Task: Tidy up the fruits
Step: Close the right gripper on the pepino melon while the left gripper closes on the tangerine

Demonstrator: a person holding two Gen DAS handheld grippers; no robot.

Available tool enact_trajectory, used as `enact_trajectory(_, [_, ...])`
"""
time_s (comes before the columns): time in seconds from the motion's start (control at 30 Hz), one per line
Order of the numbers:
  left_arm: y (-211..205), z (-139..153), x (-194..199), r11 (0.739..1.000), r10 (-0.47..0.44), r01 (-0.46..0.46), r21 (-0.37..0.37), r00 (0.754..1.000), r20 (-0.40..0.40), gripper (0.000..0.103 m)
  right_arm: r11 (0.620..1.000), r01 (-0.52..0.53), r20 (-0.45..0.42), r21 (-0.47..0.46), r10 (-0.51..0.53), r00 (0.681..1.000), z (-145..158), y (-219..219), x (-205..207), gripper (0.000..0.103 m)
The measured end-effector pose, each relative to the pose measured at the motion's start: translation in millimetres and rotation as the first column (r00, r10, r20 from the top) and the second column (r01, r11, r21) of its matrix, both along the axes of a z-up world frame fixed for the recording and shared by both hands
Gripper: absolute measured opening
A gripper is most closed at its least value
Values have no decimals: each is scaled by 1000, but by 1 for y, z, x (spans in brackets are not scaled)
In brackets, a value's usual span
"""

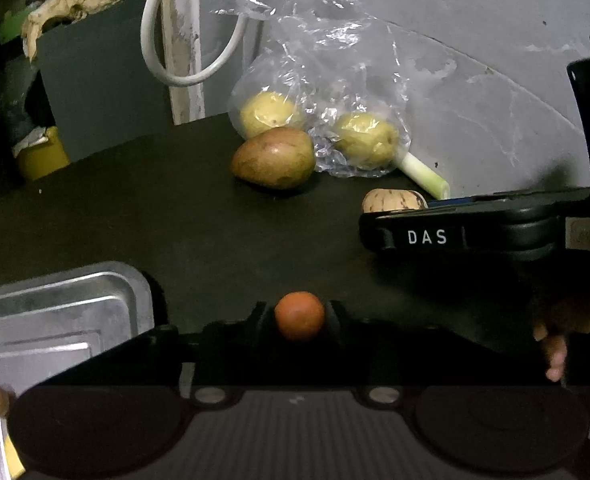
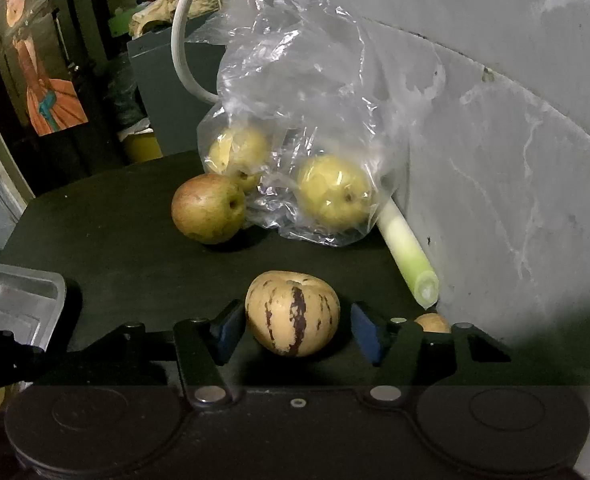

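Straddling striped fruit (image 2: 292,313), right gripper (image 2: 292,330) wide, pads clear both sides; advise centred, gentle closure; left gripper (image 1: 299,318) clamped on small orange fruit (image 1: 299,315); steel tray (image 1: 135,292) lower-left.

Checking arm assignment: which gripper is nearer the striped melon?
Right. The right gripper has its jaws open on either side of the striped melon, not yet touching it. The left gripper sits off to the melon's left, shut on a small orange fruit.
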State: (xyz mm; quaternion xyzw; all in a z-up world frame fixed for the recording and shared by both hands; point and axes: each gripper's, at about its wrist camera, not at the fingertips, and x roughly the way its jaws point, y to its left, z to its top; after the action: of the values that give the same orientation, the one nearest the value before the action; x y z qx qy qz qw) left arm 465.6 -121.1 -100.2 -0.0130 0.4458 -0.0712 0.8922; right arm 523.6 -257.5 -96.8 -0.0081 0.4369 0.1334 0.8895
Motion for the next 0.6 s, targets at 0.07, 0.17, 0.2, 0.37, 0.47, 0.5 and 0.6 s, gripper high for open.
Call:
enact_trajectory(0.07, [2,1,-1,1000,5,-5,-12,1000,-6,30,1000,-2,-4,2,2,1000,-1,1,-1,53])
enact_trajectory(0.17, [3,1,-2,1000,6,-6,-15,1000,-11,29,1000,1,-1,1,-1,1000,-2,1,-2,53])
enact_trajectory(0.2, [2,1,-2,1000,7,-7,-15,1000,-11,29,1000,0,-1,2,0,1000,-2,1,-2,52])
enact_trajectory(0.37, [2,1,-5,1000,13,-13,-17,1000,-13,28,1000,4,-4,12,-4,1000,-1,0,-6,52])
enact_trajectory(0.47, [1,3,-8,1000,11,-11,-15,1000,-15,28,1000,4,-5,18,-4,1000,-1,-1,-11,52])
enact_trajectory(0.5, [1,3,-9,1000,8,-9,-13,1000,-17,28,1000,2,-5,23,-2,1000,-1,-1,-13,52])
enact_trajectory(0.6, [0,5,-14,1000,2,-2,-8,1000,-20,27,999,-2,-6,36,3,1000,1,-2,-20,52])
